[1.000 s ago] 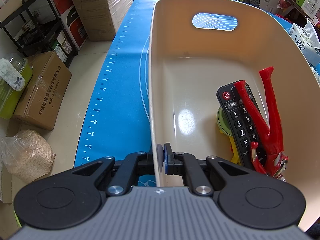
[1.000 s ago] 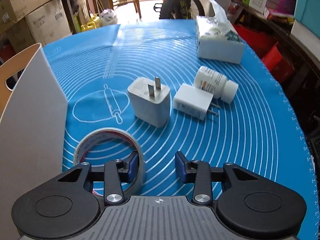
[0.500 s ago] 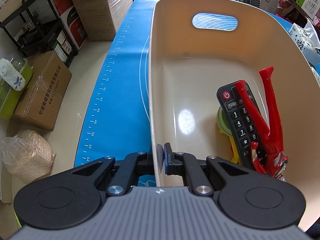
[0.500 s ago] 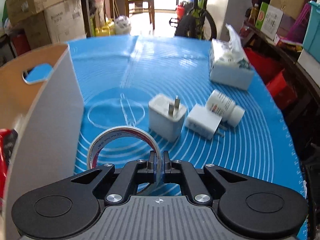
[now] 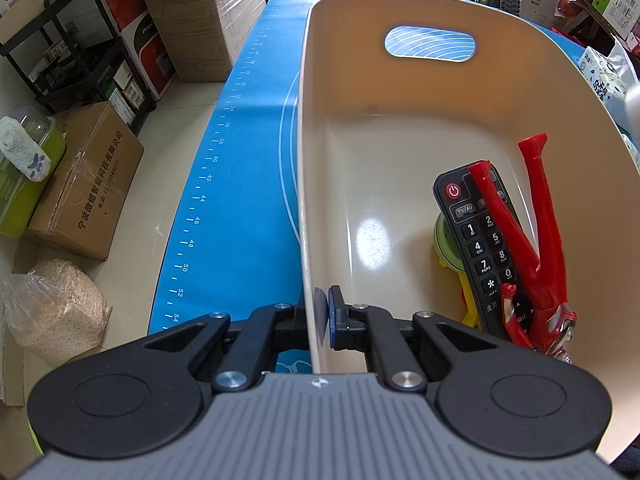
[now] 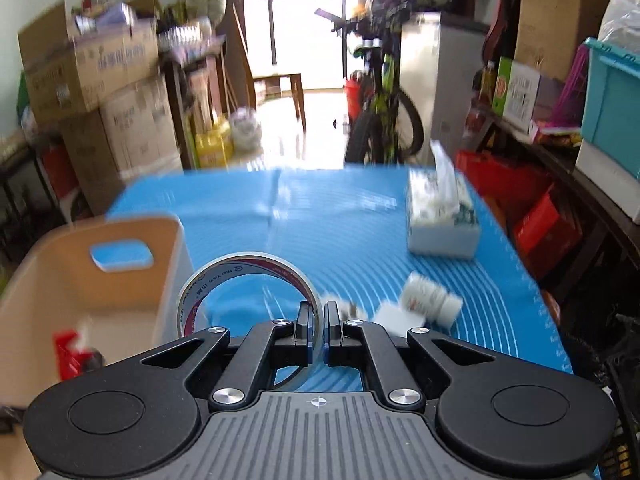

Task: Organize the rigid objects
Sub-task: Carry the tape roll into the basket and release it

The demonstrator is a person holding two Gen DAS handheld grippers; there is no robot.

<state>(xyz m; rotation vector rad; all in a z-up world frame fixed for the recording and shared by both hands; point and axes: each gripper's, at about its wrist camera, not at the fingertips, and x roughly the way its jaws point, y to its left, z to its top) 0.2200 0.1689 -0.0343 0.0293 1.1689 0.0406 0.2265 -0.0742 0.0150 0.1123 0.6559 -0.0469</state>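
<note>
In the left wrist view, cardboard boxes point(image 5: 86, 184) and a bag of grain point(image 5: 56, 312) are seen on the floor at far left, beside the blue mat point(image 5: 244, 184) with its printed ruler marks. The near wall of the cream bin point(image 5: 400, 92) is clamped by the left gripper point(image 5: 318, 316), one finger being placed outside the wall and the other inside it. Toward the right side of the bin, a black remote point(image 5: 480, 240) is seen lying on the floor of it, with a red toy figure point(image 5: 532, 248) laid across it and a green and yellow item point(image 5: 446, 240) partly hidden beneath. In the right wrist view, which is blurred, the bin point(image 6: 80, 292) is seen at left with something red point(image 6: 72, 352) inside. The tape roll point(image 6: 248, 296) is pinched by the right gripper point(image 6: 318, 332), its fingers closed on the roll's near right rim; the roll is held upright above the mat point(image 6: 340, 232), just beside the bin's right wall. Further right, a white charger point(image 6: 394, 316) is seen lying on the mat, touching or just beside a white pill bottle point(image 6: 430, 300) on its side. A tissue box point(image 6: 442, 216) is seen standing well behind them, and red crates point(image 6: 528, 216) are seen off the mat's right edge.
</note>
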